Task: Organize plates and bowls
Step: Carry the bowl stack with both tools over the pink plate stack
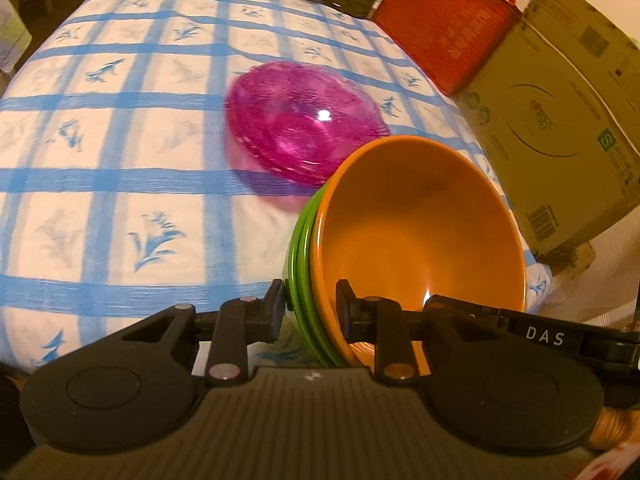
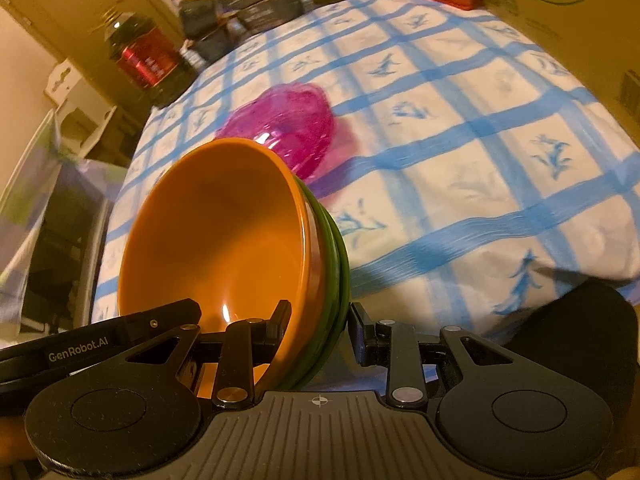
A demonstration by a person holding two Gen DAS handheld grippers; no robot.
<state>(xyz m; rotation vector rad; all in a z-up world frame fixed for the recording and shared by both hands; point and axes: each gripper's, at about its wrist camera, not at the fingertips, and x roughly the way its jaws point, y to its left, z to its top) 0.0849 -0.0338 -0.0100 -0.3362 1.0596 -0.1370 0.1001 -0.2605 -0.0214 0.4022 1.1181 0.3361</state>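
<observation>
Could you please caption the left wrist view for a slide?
Left tongs grip stacked orange bowl and green bowls beside pink bowls.

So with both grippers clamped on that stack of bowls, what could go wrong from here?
1. The orange bowl only nests in the green bowls; held at opposite rims and tilted, the stack could slip apart.
2. The pink plates lie close ahead on the tablecloth, so the stack might clip them.
3. The cardboard box crowds one side.
</observation>
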